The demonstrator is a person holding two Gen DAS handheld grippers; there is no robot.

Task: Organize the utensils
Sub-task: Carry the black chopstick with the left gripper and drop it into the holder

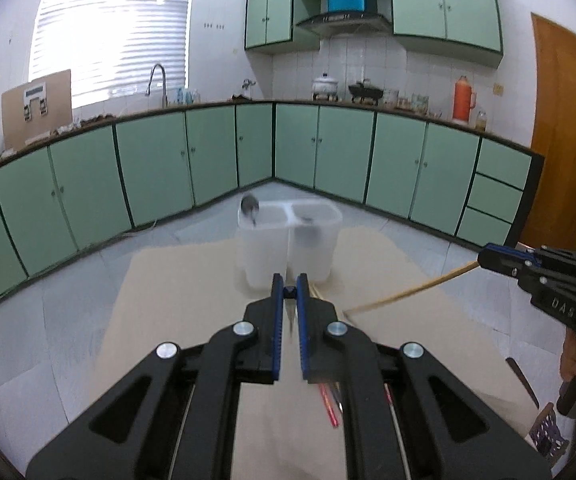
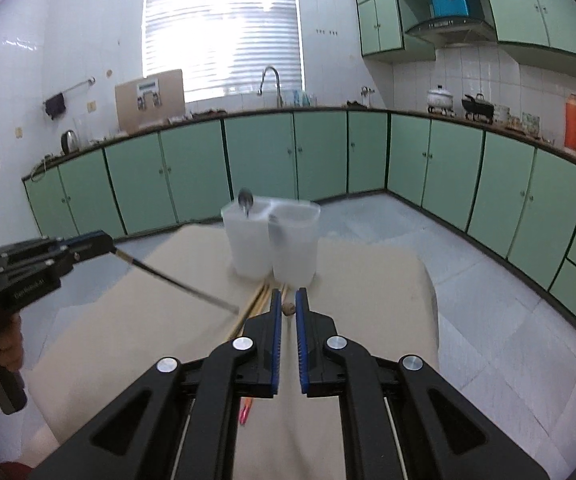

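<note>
A translucent white two-compartment holder (image 1: pixel 288 240) (image 2: pixel 271 236) stands on the beige table top (image 1: pixel 191 280). A metal spoon (image 1: pixel 249 206) (image 2: pixel 245 200) leans in its left compartment. My left gripper (image 1: pixel 290 292) (image 2: pixel 107 246) is shut on a thin dark utensil with a metal end (image 2: pixel 175 282), lifted off the table, left of the holder. My right gripper (image 2: pixel 288 308) (image 1: pixel 484 256) is shut on a wooden chopstick (image 1: pixel 408 290), its lower end near the table. Both grippers point toward the holder from the near side.
More wooden chopsticks (image 2: pixel 255 304) lie just in front of the holder. A red-pink utensil (image 1: pixel 328 404) (image 2: pixel 243 412) lies under the grippers. A dark knife (image 1: pixel 522 380) lies at the right table edge. Green kitchen cabinets (image 1: pixel 328 152) run behind.
</note>
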